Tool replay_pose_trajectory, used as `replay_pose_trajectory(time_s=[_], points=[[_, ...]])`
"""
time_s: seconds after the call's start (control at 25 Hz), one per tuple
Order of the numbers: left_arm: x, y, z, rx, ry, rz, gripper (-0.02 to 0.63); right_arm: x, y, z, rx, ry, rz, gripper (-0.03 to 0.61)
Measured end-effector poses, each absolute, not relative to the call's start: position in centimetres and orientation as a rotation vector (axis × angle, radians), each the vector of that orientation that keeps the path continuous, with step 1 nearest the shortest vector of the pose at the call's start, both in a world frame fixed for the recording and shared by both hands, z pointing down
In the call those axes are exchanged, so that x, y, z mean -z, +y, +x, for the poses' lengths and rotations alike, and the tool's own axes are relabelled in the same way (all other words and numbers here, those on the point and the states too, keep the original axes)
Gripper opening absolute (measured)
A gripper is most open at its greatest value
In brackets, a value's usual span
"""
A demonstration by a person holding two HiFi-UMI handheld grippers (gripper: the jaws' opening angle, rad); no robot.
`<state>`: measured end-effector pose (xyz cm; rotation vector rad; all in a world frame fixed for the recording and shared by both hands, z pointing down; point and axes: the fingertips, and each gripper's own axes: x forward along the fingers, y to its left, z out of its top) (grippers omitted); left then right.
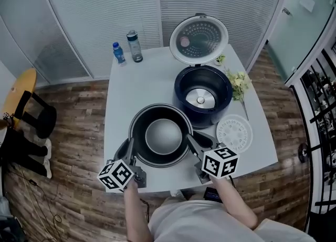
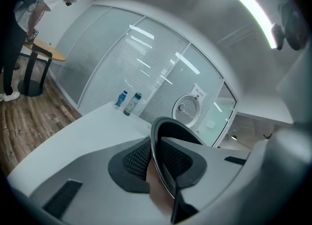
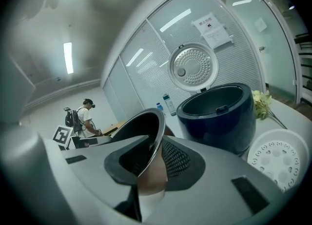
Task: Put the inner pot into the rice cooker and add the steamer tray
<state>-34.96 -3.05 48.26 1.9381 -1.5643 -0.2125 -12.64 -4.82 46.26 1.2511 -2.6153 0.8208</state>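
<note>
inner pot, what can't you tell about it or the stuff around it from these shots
Inner pot: underside and any gap to the table, head view looks straight down.
Rice cooker body: left gripper view, hidden behind the pot's rim.
Steamer tray: right gripper view, cut off by the dark edge.
Wall notice: print too small.

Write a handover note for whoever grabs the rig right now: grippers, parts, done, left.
Left gripper: jaws shut on the left side of the inner pot rim.
Right gripper: jaws shut on the right side of the rim.
Inner pot: held between both grippers over the near part of the table, in front of the rice cooker.
Rice cooker: lid up, no pot inside.
Steamer tray: flat on the table, right of the pot, untouched.
Done: pot gripped on both sides.
Left: set the pot into the cooker, then add the tray.
</note>
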Motion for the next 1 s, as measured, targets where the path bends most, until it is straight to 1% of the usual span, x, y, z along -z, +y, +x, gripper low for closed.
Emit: replay_pose_trajectory(time_s=[0.6, 1.0], points=[[-41.3, -4.3, -35.6, 0.259, -1.616, 2.082, 0.064, -40.1, -6.2, -13.3, -0.695, -2.807, 1.210, 0.091], [-37.4, -5.9, -34.2, 0.294, -1.590, 2.180, 0.064, -36.7, -6.9, -11.9, -0.618, -2.855, 1.282, 0.091]])
